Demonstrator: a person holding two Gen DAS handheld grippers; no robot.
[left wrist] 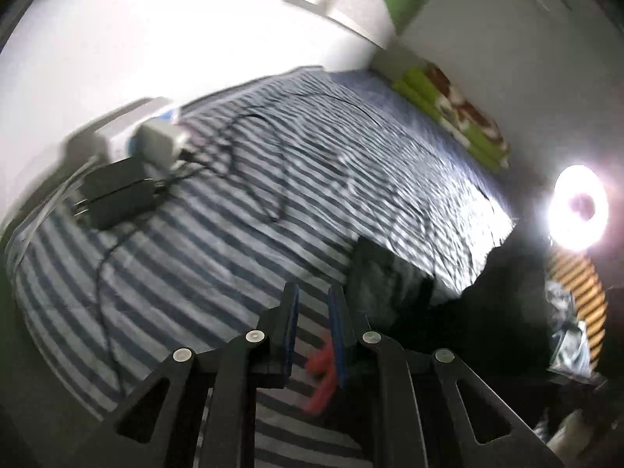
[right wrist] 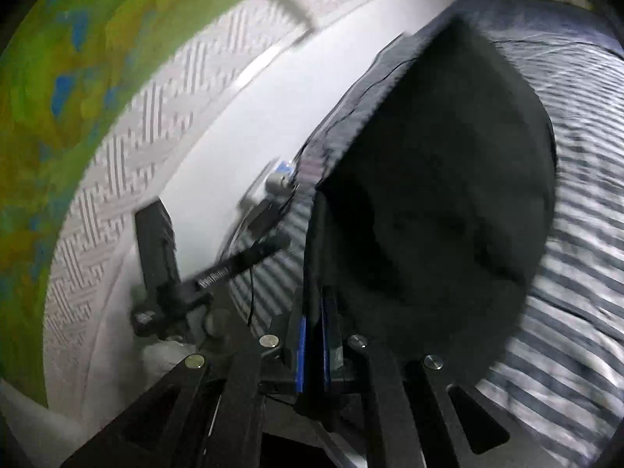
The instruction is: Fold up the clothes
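Right gripper (right wrist: 316, 304) pinched on edge of dark garment (right wrist: 440, 202), cloth hanging lifted over striped bed sheet (right wrist: 577, 273). Left gripper (left wrist: 314, 304) jaws narrow, nothing visibly between pads; dark cloth just right of it. Black adapter (left wrist: 117, 199) far left on sheet.

The blue-and-white striped cloth bedsheet (left wrist: 202, 265) looks soft, matt and finely rippled, and the dark, near-black cloth garment (right wrist: 436, 202) hangs limp and matt with no sheen. The black matt plastic gripper links carry shiny round metal pins (left wrist: 254, 336), with smooth blue pads (right wrist: 301, 355) on the fingers. The white embossed wallpaper (right wrist: 128, 148) is rough with a raised herringbone pattern, beside a black plastic power adapter (left wrist: 117, 195) with a dull smooth face.
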